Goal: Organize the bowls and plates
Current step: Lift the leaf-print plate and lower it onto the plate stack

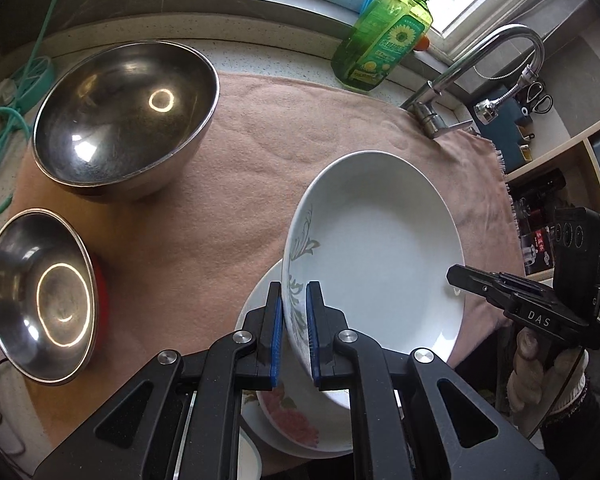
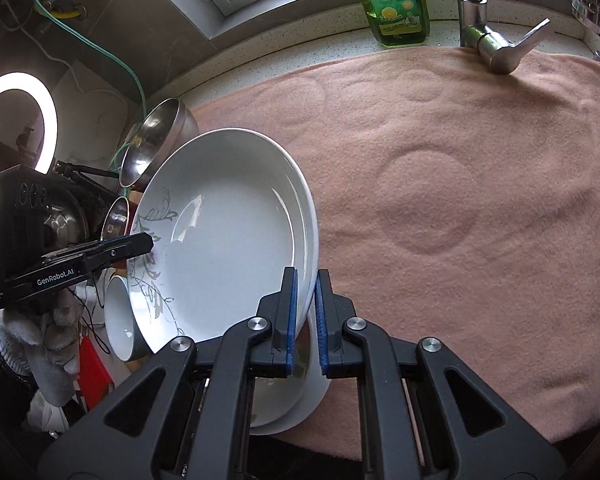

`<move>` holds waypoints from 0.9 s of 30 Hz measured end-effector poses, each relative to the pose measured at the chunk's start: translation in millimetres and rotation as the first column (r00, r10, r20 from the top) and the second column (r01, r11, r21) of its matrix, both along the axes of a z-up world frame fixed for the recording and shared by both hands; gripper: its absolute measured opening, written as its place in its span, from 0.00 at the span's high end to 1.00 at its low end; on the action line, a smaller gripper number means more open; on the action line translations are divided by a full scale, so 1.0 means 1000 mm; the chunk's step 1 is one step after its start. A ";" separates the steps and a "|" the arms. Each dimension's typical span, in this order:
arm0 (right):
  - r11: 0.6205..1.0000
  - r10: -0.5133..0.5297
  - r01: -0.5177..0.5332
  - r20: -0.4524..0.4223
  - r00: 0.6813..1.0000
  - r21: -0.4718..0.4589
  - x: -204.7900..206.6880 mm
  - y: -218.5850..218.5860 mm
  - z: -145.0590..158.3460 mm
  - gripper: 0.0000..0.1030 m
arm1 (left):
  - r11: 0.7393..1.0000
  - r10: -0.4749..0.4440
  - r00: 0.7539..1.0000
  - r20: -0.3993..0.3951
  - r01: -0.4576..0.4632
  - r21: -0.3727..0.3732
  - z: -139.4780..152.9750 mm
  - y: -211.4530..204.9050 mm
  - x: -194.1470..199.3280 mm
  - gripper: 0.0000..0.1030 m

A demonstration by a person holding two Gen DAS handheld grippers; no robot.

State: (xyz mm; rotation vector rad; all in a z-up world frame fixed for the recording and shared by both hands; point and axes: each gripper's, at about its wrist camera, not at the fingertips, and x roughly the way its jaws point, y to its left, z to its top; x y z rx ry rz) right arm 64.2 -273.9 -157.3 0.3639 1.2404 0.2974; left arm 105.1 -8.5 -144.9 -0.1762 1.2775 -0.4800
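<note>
Both grippers, left gripper (image 1: 294, 320) and right gripper (image 2: 305, 312), clamp the white plate (image 1: 376, 248) (tilted).

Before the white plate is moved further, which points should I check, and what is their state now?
1. Left gripper pinches the white plate at its patterned rim: ok.
2. Right gripper pinches the opposite rim: ok.
3. Plate level: not ok, tilted.
4. Plate clear of the floral plate beneath: cannot tell.
5. Free space on the pink towel: ok.
6. Large steel bowl and small steel bowl apart from the plate: ok.
</note>
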 end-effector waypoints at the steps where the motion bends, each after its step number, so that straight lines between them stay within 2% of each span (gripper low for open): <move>1: 1.000 -0.008 0.008 -0.003 1.000 -0.001 -0.005 0.000 -0.002 0.92 | 1.000 -0.012 1.000 0.002 0.012 0.008 -0.001 -0.001 -0.002 0.91; 13: 0.998 -0.058 0.059 -0.034 0.998 0.022 -0.048 0.007 -0.005 0.92 | 0.995 -0.085 0.996 -0.014 0.086 0.053 -0.009 -0.004 -0.011 0.91; 27: 0.998 -0.020 0.025 -0.095 0.995 0.052 -0.066 0.021 -0.012 0.89 | 0.981 -0.136 0.991 -0.014 0.136 0.138 -0.015 -0.007 -0.011 0.91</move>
